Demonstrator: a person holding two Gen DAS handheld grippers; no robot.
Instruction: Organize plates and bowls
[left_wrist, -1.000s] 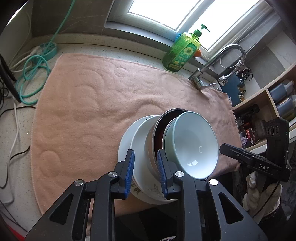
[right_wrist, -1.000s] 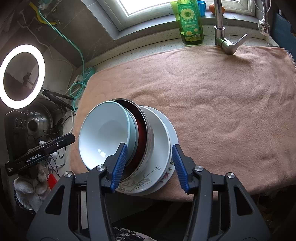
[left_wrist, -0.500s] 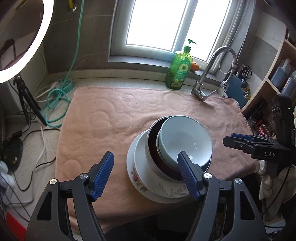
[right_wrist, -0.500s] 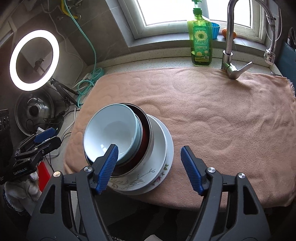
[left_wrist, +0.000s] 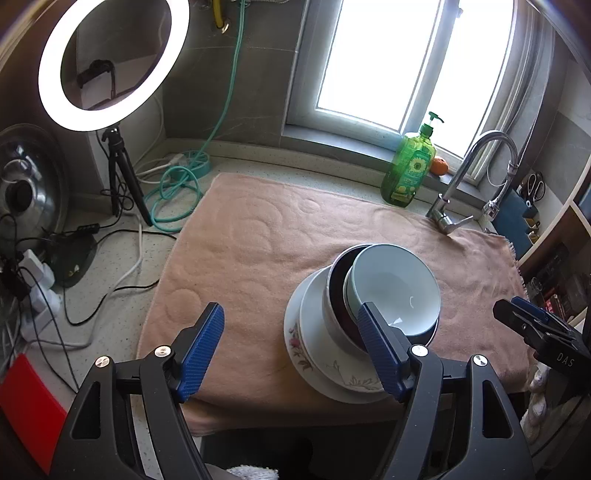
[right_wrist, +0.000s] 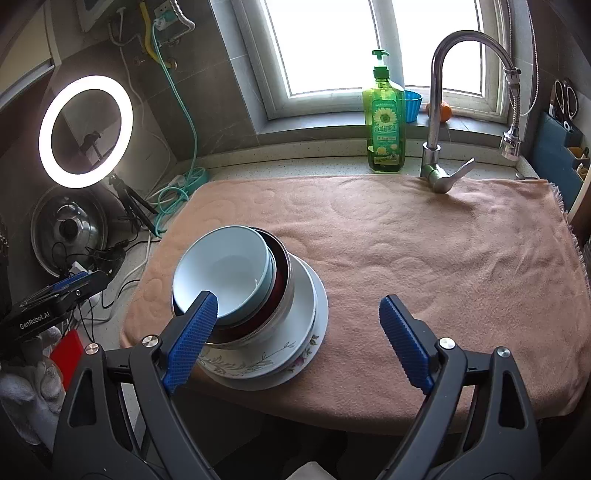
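Judging stack done: pale blue bowl (right_wrist: 225, 273) nested in dark red bowl (right_wrist: 280, 273), both on floral plates (right_wrist: 306, 325), near front edge of pink towel (right_wrist: 424, 251). Our left gripper (left_wrist: 291, 350) and right gripper (right_wrist: 299, 332) opening wide, empty. Next, we think: check for leftover dishes.

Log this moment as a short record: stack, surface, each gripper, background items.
stack: pale blue bowl nested in dark red bowl, on floral plates
surface: pink towel over the counter
left gripper: jaws opening, nothing between the fingers
right gripper: jaws opening, nothing gripped
background: green soap bottle, faucet, ring light
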